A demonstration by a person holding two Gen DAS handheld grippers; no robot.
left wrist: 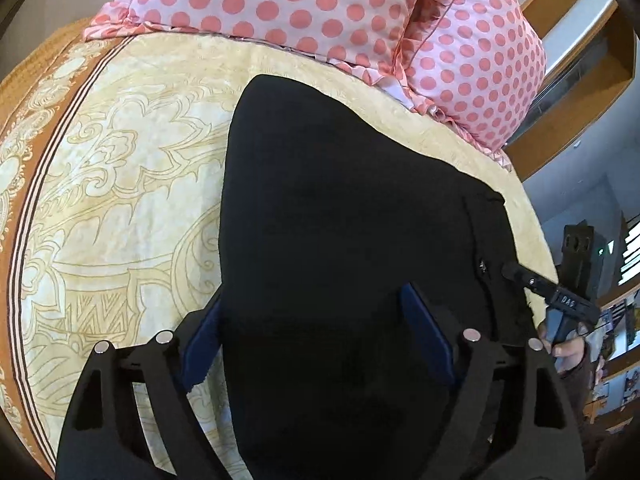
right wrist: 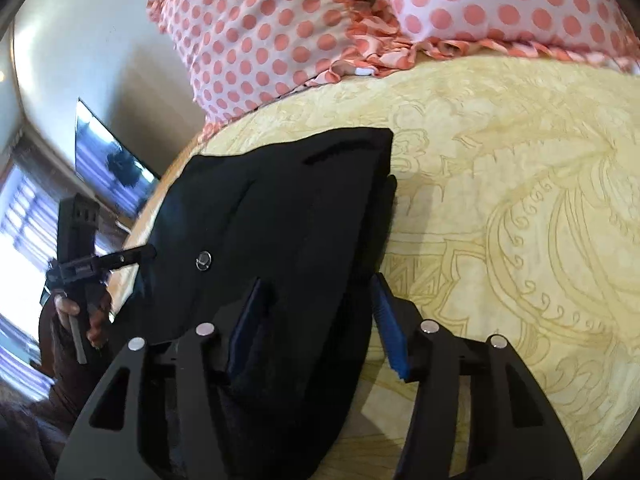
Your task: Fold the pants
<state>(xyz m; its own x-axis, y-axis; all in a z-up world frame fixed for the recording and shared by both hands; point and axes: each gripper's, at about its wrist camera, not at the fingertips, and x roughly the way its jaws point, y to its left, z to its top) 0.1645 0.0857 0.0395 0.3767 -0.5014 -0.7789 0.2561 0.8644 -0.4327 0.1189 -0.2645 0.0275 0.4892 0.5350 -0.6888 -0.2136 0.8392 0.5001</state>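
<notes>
Black pants (left wrist: 340,220) lie on the cream patterned bedspread (left wrist: 120,200). In the right wrist view the pants (right wrist: 272,220) show a metal waist button (right wrist: 203,259) and a pocket slit. My left gripper (left wrist: 316,316) is open, its blue-padded fingers (left wrist: 426,336) straddling the pants from above. My right gripper (right wrist: 316,304) is open too, with the pants' edge between its blue pads (right wrist: 390,328). Each gripper shows in the other's view: the right one at the pants' right edge (left wrist: 516,272), the left one at the left edge (right wrist: 148,252); their jaws are unclear there.
Two pink pillows with coral dots (left wrist: 320,4) lie at the head of the bed, also in the right wrist view (right wrist: 280,28). A wooden headboard (left wrist: 580,92) and shelves are at right. A wall TV (right wrist: 112,160) and a bright window (right wrist: 24,240) are left.
</notes>
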